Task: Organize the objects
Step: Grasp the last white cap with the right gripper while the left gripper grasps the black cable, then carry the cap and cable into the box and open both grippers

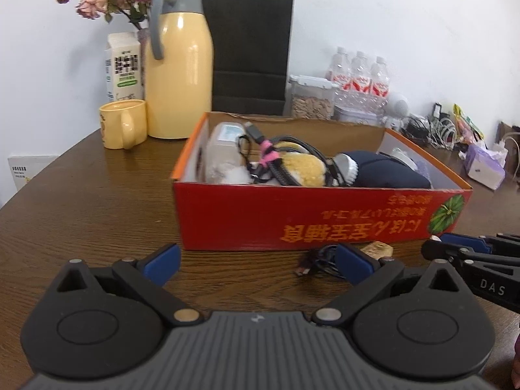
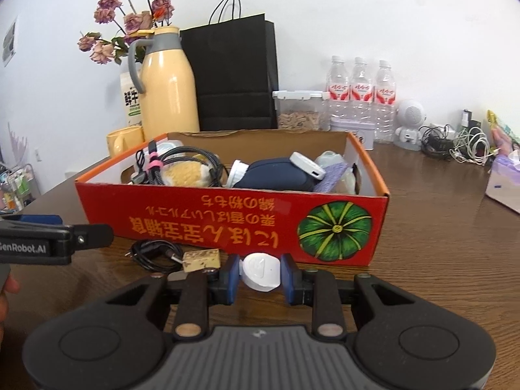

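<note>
A red cardboard box (image 1: 321, 214) (image 2: 182, 214) stands on the brown table, holding cables, a yellow plush, a navy pouch and other small items. My right gripper (image 2: 261, 274) is shut on a small white round object (image 2: 261, 273) just in front of the box. A coiled black cable (image 2: 152, 253) (image 1: 320, 260) and a tan block (image 2: 201, 259) (image 1: 377, 248) lie on the table before the box. My left gripper (image 1: 256, 260) is open and empty, its right finger beside the cable. The right gripper's tips show at the left wrist view's right edge (image 1: 455, 247).
A yellow mug (image 1: 123, 123), yellow thermos jug (image 1: 178, 78), milk carton (image 1: 123, 65), flowers and black paper bag (image 1: 250, 52) stand behind the box. A clear container (image 2: 299, 110), water bottles (image 2: 360, 97), a white speaker, tangled chargers (image 2: 455, 143) and a tissue pack (image 2: 503, 182) sit at right.
</note>
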### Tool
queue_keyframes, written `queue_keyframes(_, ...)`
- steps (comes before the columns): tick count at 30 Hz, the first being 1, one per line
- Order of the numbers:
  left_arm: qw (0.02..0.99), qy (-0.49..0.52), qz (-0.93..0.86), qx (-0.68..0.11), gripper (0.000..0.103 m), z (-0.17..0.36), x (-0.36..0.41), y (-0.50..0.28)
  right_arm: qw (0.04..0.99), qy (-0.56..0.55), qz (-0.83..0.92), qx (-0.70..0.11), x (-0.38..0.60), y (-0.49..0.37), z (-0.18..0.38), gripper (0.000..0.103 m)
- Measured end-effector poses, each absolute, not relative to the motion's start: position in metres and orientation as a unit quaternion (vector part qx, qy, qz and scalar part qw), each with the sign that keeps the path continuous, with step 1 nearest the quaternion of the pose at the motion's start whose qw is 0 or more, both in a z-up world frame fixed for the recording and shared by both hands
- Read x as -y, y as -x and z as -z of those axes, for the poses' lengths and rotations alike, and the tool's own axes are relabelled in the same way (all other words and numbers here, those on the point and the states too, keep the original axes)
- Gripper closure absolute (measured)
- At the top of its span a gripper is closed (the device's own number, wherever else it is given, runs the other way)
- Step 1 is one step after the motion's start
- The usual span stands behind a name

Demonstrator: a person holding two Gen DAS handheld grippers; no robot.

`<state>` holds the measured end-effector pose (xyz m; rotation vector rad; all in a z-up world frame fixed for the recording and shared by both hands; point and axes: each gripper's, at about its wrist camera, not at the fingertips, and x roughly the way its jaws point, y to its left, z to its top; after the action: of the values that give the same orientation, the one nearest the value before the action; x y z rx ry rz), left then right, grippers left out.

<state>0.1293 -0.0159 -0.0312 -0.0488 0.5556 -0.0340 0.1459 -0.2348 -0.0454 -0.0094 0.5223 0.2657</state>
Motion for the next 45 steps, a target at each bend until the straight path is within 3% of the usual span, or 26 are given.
queue_keyframes(10, 0.949, 0.017, 0.023, -0.313, 0.001, 0.039, 0.041, -0.157, 0.959, 0.003, -0.127, -0.251, 0.238, -0.144, 0.045, 0.077)
queue_keyframes(15, 0.942, 0.025, 0.034, -0.334, 0.028, 0.045, 0.044, -0.165, 0.959, 0.003, -0.130, -0.251, 0.237, -0.143, 0.044, 0.077)
queue_keyframes(17, 0.942, 0.031, 0.045, -0.332, 0.044, 0.045, 0.043, -0.164, 0.959, 0.003, -0.131, -0.251, 0.237, -0.143, 0.044, 0.077)
queue_keyframes(18, 0.942, 0.037, 0.055, -0.330, 0.064, 0.045, 0.042, -0.163, 0.959, 0.003, -0.131, -0.251, 0.236, -0.143, 0.044, 0.077)
queue_keyframes(19, 0.941, 0.044, 0.067, -0.329, 0.074, 0.045, 0.041, -0.162, 0.959, 0.003, -0.132, -0.251, 0.236, -0.143, 0.044, 0.077)
queue_keyframes(33, 0.955, 0.056, 0.088, -0.279, 0.080, 0.034, 0.039, -0.140, 0.959, 0.003, -0.137, -0.248, 0.236, -0.141, 0.044, 0.077)
queue_keyframes(45, 0.973, 0.058, 0.095, -0.201, 0.080, -0.009, 0.034, -0.123, 0.968, 0.004, -0.158, -0.196, 0.237, -0.130, 0.020, 0.077)
